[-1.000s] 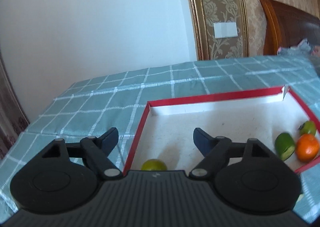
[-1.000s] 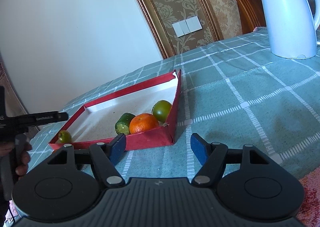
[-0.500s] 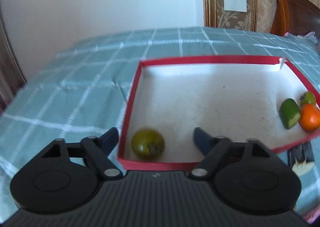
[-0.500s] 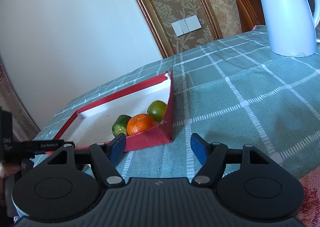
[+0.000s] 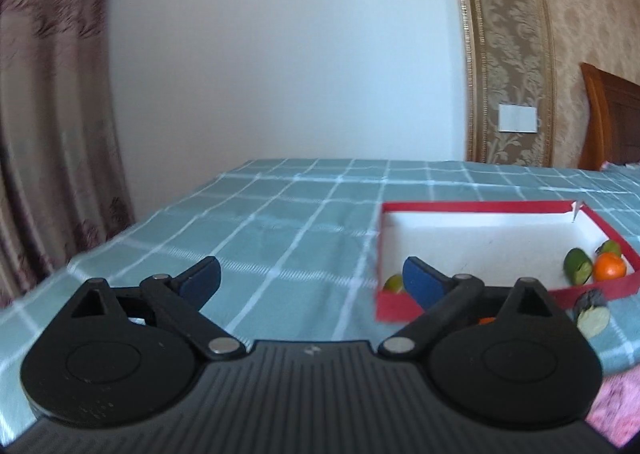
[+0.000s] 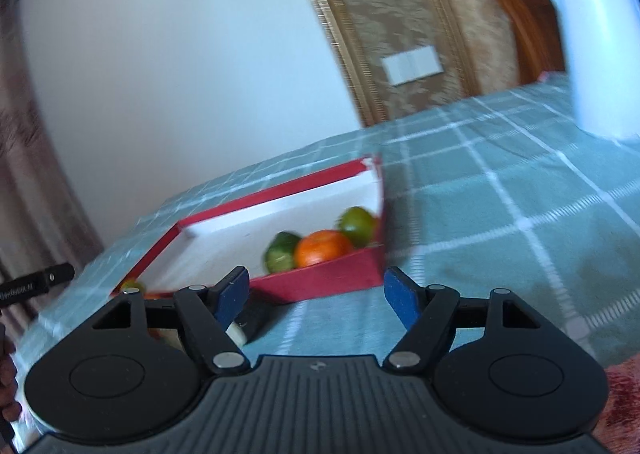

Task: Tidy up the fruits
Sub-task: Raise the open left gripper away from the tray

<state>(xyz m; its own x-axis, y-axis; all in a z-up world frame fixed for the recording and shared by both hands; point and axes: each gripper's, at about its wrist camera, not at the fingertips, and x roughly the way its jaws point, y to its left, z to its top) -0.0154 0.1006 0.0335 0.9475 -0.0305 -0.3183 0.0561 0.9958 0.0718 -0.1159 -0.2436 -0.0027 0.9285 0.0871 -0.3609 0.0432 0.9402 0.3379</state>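
Left hand-held gripper (image 5: 311,280): jaws opening and standing wide apart, nothing between the pads; it hangs over bare checked cloth to the left of the box.
Curtain (image 5: 48,126): patterned, at the far left of the left wrist view.
Bench (image 5: 280,222): covered with a teal cloth checked in white lines.
Box (image 5: 472,207): shallow, red outside and white inside, lying flat on the bench; open at the top.
Small green fruit (image 5: 394,283): inside the box at its near left corner, partly hidden behind the right finger of the left hand-held gripper.
Cut green piece (image 5: 578,271): inside the box near its right end, touching or just beside the orange.
Orange (image 5: 609,266): inside the box at the near right corner.
Round green fruit (image 5: 610,247): inside the box, just behind the orange.
Dark piece with pale cut face (image 5: 592,313): on the cloth outside the box, just in front of its near right wall.
Right hand-held gripper (image 6: 316,294): jaws opening, partly apart, nothing between the pads; it points at the near right corner of the box.
Right wrist view, fruit group: cut green piece (image 6: 282,252), orange (image 6: 323,248) and round green fruit (image 6: 357,225) side by side in the box corner.
Kettle (image 6: 592,38): white, upright on the bench, well apart from the box at the far right.
Light switch (image 6: 412,64): white plate on the papered wall.
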